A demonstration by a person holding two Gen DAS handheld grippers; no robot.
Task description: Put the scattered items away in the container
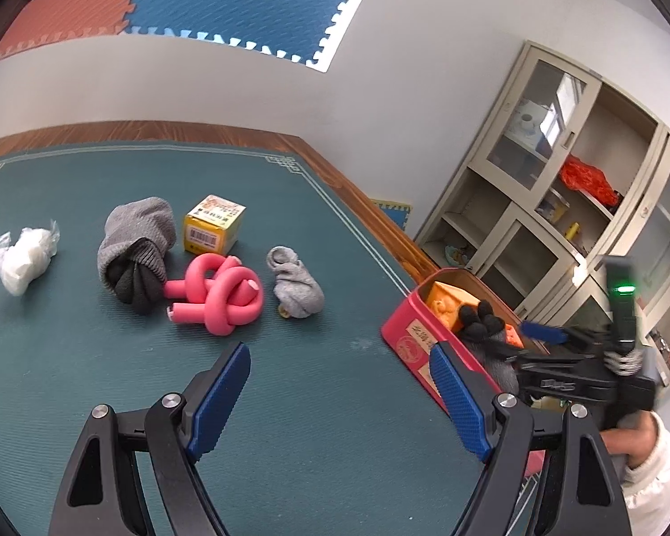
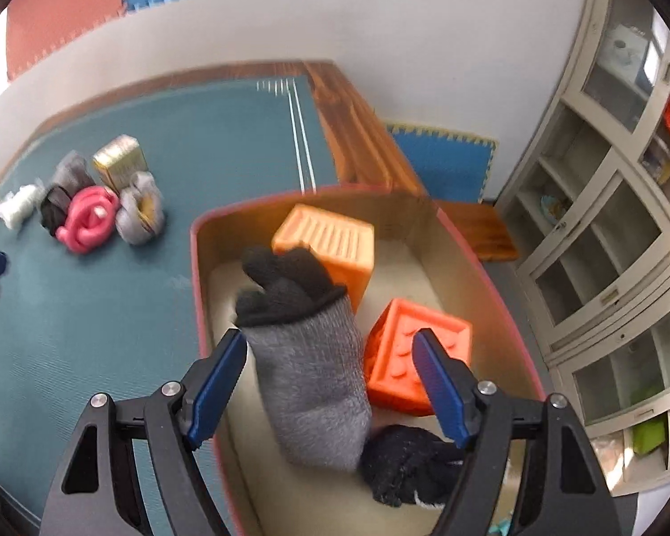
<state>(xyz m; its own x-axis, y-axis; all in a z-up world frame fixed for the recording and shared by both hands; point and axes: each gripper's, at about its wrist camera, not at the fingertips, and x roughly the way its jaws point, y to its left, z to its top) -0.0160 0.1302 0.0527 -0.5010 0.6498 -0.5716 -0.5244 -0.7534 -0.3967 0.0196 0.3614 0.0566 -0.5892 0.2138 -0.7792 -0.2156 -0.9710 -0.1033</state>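
Right hand-held gripper (image 2: 330,384) spread wide over red tin (image 2: 196,268); grey/black sock (image 2: 308,384) sits betw. its fingers, not pinched, inside tin w/ two orange blocks (image 2: 330,241). Left hand-held gripper (image 1: 339,397) also wide, holding nothing, above green worktop (image 1: 290,402). Pink foam knot (image 1: 219,295), yellow box (image 1: 212,223), other socks (image 1: 297,288) lie together on worktop, well apart from tin.

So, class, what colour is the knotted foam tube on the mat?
Pink foam tube, clearest in the left wrist view.

Fuzzy knit glove (image 2: 310,384) looked matt; orange blocks (image 2: 417,353) glossy plastic; at ten o'clock, pink foam tube (image 1: 219,295) smooth; desk (image 1: 290,402) finely ribbed.
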